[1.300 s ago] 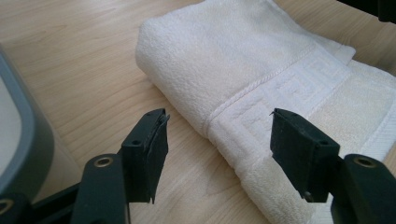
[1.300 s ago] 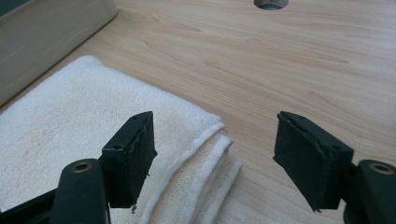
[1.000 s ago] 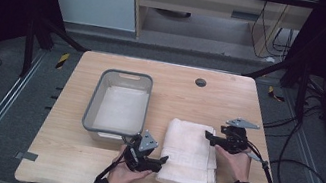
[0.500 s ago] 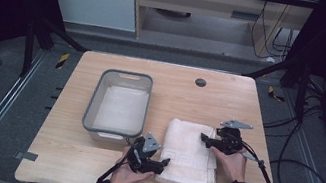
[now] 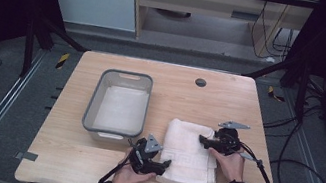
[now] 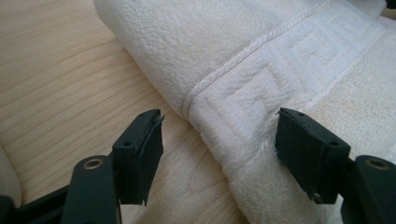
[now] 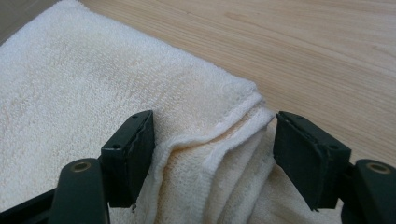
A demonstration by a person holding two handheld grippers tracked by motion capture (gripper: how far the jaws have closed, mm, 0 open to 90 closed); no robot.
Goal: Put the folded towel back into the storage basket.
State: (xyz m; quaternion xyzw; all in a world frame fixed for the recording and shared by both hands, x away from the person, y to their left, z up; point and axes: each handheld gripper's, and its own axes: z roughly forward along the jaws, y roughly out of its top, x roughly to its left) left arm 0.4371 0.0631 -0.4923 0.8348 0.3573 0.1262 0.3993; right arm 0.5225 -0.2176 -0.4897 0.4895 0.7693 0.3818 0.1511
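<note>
The left hand-held gripper [image 5: 166, 164] sits at the near left corner of the folded white towel [image 5: 191, 150], jaws spread wide after just opening further; in the left gripper view the towel's patterned edge [image 6: 243, 88] lies between them, with the pads not pressing it. The right hand-held gripper [image 5: 202, 140] rests over the towel's far right part, its jaws also spread, straddling a bunched folded corner [image 7: 224, 135] without pinching. The towel lies flat on the wooden bench [image 5: 62, 160], just beside the grey tub [image 5: 92, 104] to its left
</note>
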